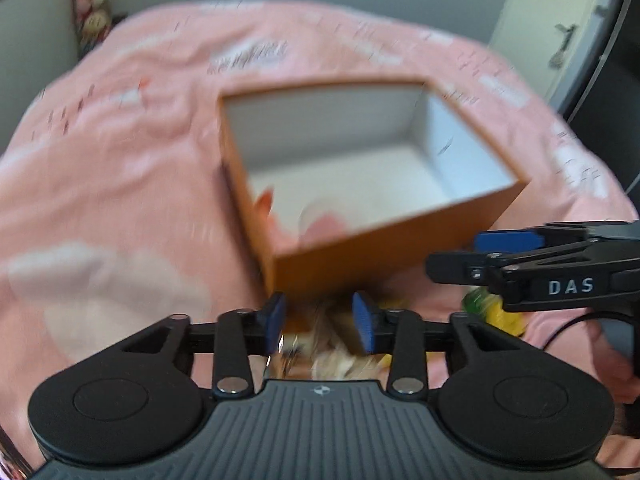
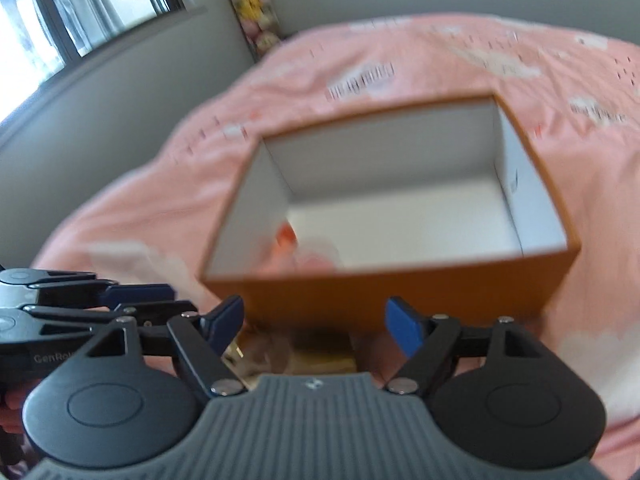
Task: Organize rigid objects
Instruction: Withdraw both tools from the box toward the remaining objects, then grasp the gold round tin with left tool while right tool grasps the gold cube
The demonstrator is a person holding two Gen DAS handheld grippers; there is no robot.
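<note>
An open orange box [image 1: 396,256] with white inside walls stands on a pink bedspread [image 1: 120,160]; it also shows in the right wrist view [image 2: 400,296]. A blurred clear and orange-pink item [image 1: 316,224] lies in its near left corner, seen too in the right wrist view [image 2: 304,252]. My left gripper [image 1: 320,322] hovers in front of the box, jaws part open, over blurred small items [image 1: 336,360]; whether it holds one I cannot tell. My right gripper [image 2: 316,326] is open and empty before the box wall. It reaches in from the right in the left wrist view [image 1: 452,256].
A yellow and green item [image 1: 492,308] lies on the bedspread under the right gripper. A gold-coloured item [image 2: 324,354] lies by the box base. A grey wall [image 2: 120,100], a window [image 2: 80,8] and a column of plush toys [image 2: 256,8] stand beyond the bed.
</note>
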